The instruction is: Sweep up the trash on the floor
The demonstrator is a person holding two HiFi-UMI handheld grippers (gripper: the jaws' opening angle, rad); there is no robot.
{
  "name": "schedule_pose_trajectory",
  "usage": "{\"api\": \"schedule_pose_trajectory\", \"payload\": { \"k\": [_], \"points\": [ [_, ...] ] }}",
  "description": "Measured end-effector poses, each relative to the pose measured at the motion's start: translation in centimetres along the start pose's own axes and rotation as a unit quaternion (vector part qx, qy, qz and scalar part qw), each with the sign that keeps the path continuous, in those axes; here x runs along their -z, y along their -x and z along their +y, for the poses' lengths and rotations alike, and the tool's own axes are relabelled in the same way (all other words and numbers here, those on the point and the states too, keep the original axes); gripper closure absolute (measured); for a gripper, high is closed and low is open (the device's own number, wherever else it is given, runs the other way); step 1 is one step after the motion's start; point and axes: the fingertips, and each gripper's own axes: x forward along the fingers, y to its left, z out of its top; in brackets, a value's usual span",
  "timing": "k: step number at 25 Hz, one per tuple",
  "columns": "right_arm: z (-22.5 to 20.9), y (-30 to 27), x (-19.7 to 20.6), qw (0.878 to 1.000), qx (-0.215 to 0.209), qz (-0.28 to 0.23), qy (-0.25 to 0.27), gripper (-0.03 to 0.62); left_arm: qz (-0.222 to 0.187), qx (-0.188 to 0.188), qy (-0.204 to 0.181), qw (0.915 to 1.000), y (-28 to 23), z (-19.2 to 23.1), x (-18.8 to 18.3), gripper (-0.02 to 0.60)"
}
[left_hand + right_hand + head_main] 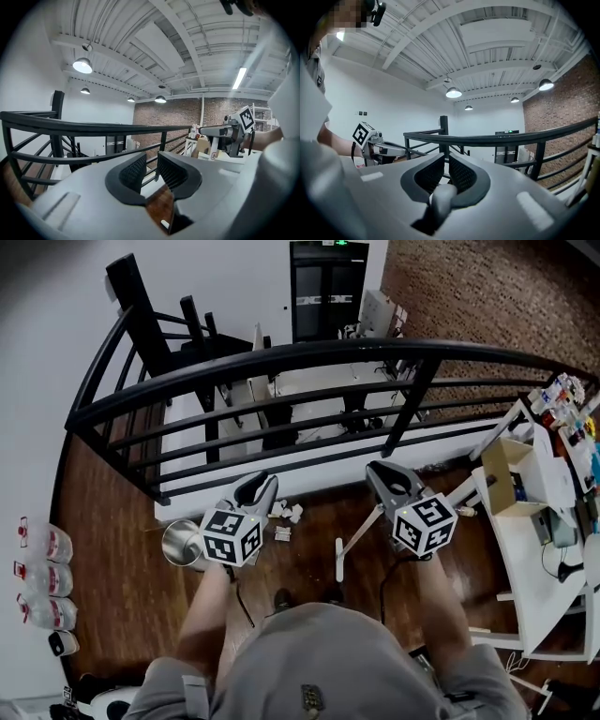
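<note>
Quick status from my end: the right gripper [446, 169] is clamped on a long white rod-shaped handle [356, 542]. In the head view the handle slants down and left from it toward the dark wooden plank floor [112, 521] at centre frame. The left gripper [150, 165] has its jaws partly apart with nothing in them, I just see floor through the gap. The trash, a small cluster of white crumpled scraps [286, 515], sits on the floor just right of the left gripper, near the foot of the curved black metal railing [281, 357]. A shiny round metal bin [181, 542] is just left of that gripper. A white table [530, 568] with an open cardboard box [506, 474] is at the right edge.
</note>
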Motion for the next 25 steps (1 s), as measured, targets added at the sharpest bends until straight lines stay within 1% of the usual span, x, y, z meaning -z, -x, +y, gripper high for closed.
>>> {"api": "schedule_pose_trajectory", "payload": {
  "k": [8,16,25],
  "points": [
    [0.9,-1.5,-0.8,1.0,-0.001,-0.008,0.003,0.563,-0.01,-0.006,0.0,0.9999,0.5,1.0,-0.9,0.506],
    [1.6,-3.2,-1.0,1.0,-0.003,-0.008,0.0,0.563,-0.009,-0.011,-0.001,0.9999,0.9,2.1,-1.0,0.508],
    [2.2,-3.8,-1.3,1.0,-0.005,-0.01,0.001,0.565,-0.007,-0.013,-0.008,0.9999,1.0,2.3,-1.0,0.508]
  ]
}}
